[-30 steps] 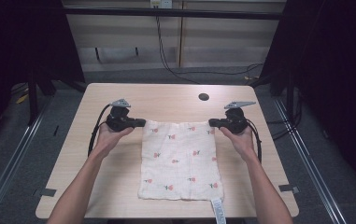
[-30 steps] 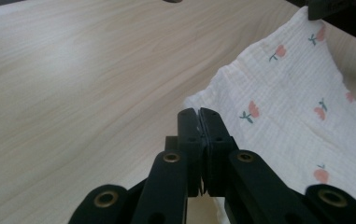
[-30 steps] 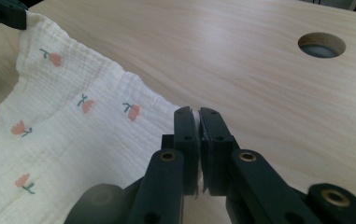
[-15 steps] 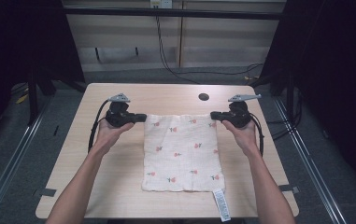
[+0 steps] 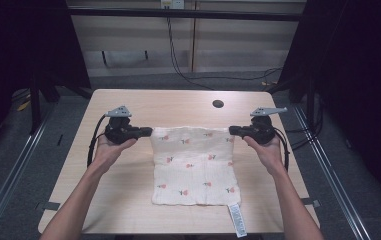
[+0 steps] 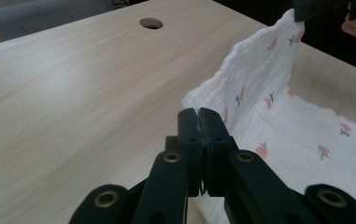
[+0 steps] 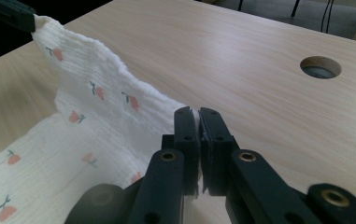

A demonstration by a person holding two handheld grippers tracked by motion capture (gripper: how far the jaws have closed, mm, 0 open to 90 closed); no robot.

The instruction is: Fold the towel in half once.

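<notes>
Table (image 5: 128,200) carries the cloth (image 5: 194,172) mid-way btw its left & right edges; far hem lifted & stretched, near part lying flat, tag hanging past the near edge. Left gripper (image 5: 145,132) & right gripper (image 5: 234,131) each clenched on a far corner of the cloth. Risk: uneven pull could slip a corner out, or drag the cloth skewed. Hard to see: how much fabric sits btw the jaws; tag print illegible
</notes>
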